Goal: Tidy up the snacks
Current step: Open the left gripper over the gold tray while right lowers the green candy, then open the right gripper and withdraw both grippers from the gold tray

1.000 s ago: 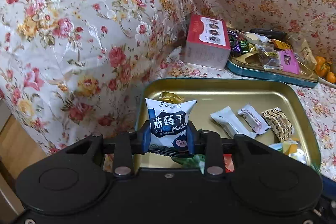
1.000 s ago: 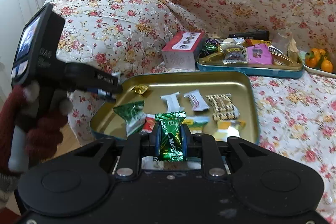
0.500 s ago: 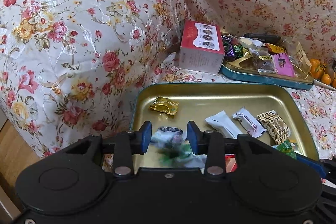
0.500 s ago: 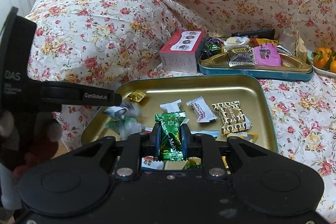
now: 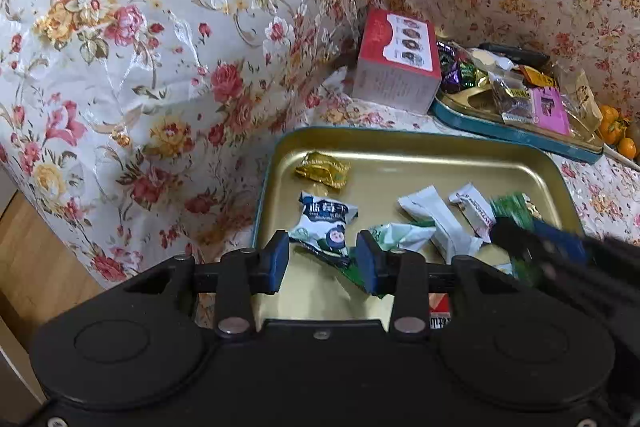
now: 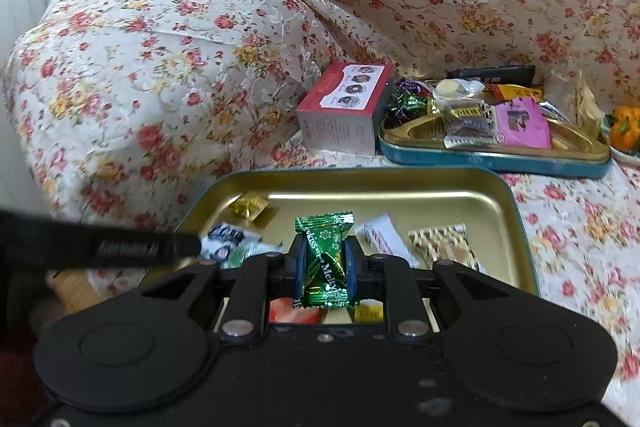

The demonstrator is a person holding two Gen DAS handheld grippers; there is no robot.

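A gold tin tray (image 5: 420, 151) (image 6: 400, 183) lies on the floral sofa cover and holds several wrapped snacks. My left gripper (image 5: 322, 261) is open and empty above the tray's near left part. The white and blue blueberry packet (image 5: 323, 223) lies in the tray just beyond its fingers, beside a gold candy (image 5: 322, 171). My right gripper (image 6: 323, 263) is shut on a green Meltykiss candy (image 6: 324, 259) and holds it over the tray's near side. It shows blurred at the right of the left wrist view (image 5: 532, 235).
A red and white box (image 5: 394, 67) (image 6: 346, 107) stands behind the tray. A second teal-rimmed tin (image 5: 516, 123) (image 6: 492, 143) full of snacks lies at the back right, with oranges (image 6: 624, 125) beside it. The sofa arm (image 5: 160, 27) rises on the left.
My left gripper has opened and let go of the blueberry packet, which dropped into the tray. My right gripper has moved forward over the tray with the green candy.
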